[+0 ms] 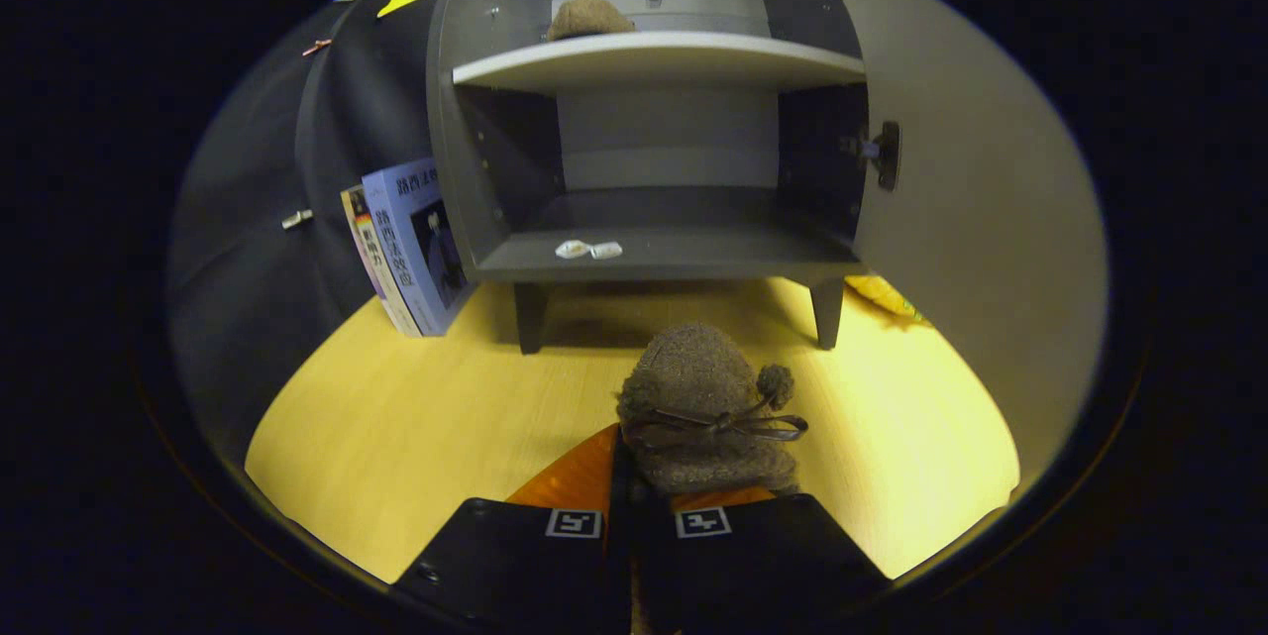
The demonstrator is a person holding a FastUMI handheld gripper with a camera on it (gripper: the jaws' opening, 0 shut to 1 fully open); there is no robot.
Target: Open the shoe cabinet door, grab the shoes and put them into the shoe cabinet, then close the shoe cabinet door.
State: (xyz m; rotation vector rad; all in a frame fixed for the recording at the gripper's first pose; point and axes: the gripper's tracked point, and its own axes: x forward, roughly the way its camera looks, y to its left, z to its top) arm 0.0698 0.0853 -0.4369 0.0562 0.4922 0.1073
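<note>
My gripper (649,491) is shut on a small brown fuzzy shoe (705,407) with a dark lace bow and a pompom; the shoe sticks out forward from between the fingers, over the wooden table. Straight ahead stands the grey shoe cabinet (654,264) on short legs, its door (976,219) swung wide open to the right with the knob (885,155) showing on its edge. A second brown shoe (588,18) sits on the cabinet's upper shelf (659,60). The lower compartment holds only a small white packet (588,249) near its front lip.
Two books (411,249) lean against the cabinet's left side. The yellow wooden tabletop (416,407) spreads between me and the cabinet. A yellow object (885,296) lies under the open door, right of the cabinet's leg.
</note>
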